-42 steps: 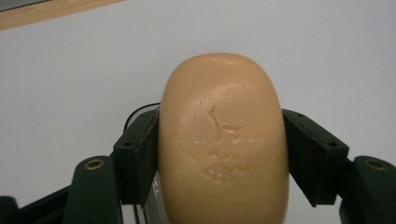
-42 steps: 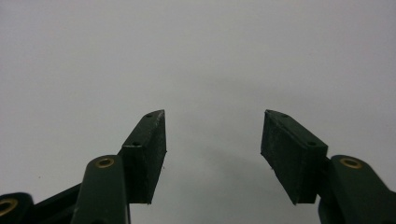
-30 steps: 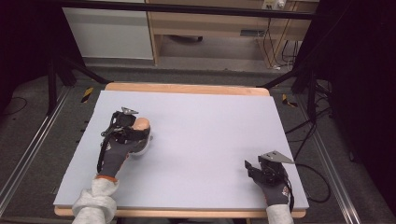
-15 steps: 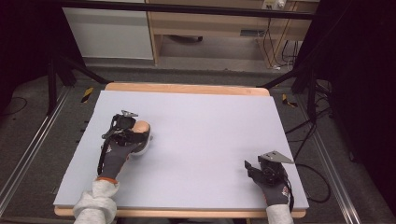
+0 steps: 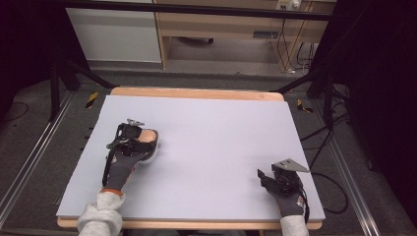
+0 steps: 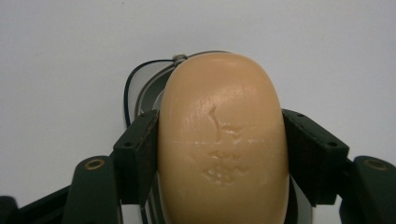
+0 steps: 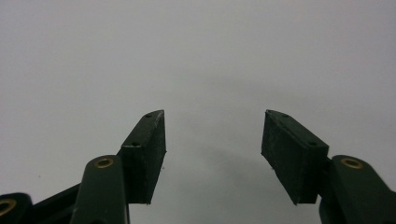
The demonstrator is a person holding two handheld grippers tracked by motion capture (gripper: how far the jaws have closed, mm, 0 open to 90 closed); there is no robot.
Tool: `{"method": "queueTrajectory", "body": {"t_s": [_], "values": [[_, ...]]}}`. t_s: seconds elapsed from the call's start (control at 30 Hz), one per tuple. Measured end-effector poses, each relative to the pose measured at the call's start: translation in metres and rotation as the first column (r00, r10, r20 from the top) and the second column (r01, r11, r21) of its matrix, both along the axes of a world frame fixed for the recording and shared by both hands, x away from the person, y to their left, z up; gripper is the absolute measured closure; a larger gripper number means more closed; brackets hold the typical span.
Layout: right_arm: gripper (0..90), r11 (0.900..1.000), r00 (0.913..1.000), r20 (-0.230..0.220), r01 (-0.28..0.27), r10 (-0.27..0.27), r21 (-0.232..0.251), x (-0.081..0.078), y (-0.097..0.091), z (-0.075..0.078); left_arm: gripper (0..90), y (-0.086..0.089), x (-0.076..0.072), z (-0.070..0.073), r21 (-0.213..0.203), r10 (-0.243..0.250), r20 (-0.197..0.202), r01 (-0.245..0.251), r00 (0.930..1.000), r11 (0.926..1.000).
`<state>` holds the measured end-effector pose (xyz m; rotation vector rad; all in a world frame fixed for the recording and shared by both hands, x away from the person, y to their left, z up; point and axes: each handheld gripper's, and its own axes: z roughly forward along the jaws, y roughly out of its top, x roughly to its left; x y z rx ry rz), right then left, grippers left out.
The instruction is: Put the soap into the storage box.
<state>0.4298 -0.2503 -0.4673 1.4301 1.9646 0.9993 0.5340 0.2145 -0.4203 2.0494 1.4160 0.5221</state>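
Your left gripper [image 6: 219, 154] clamps the tan soap bar [image 6: 222, 144] over a small dish [image 6: 147, 91] near the table's [image 5: 221, 128] left edge — right gripper [image 7: 212, 140] gapes wide, empty, near-right corner.

1. Soap [image 6: 222, 144]: waxy, smooth, faintly scuffed.
2. Dish [image 6: 148, 91] beneath it: glossy, clear plastic look.
3. Tabletop [image 5: 221, 142]: matt grey, wooden edge.
4. Left hand-held gripper [image 6: 222, 154] pads: matt black.

A tan soap bar [image 6: 222, 140] sits between black jaws over a pale lavender table [image 5: 221, 128].
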Motion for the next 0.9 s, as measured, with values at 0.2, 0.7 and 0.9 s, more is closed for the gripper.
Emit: {"method": "queueTrajectory", "body": {"t_s": [0.2,0.7,0.9], "values": [[39.7,1.0000,1.0000,0.000,-0.002,0.002,-0.002,0.000,0.000,0.000,31.4,-0.001,0.000,-0.001,-0.012,-0.004,-0.007,0.004,1.0000,0.9999],[39.2,1.0000,1.0000,0.003,-0.002,0.002,-0.004,0.000,0.000,0.000,30.6,0.001,-0.005,0.005,-0.006,-0.004,0.020,0.004,0.9998,1.0000],[39.2,1.0000,1.0000,0.002,-0.001,0.001,-0.002,0.000,0.000,0.001,30.4,0.003,-0.009,0.010,-0.020,-0.013,0.043,0.014,0.9990,0.9997]]}}
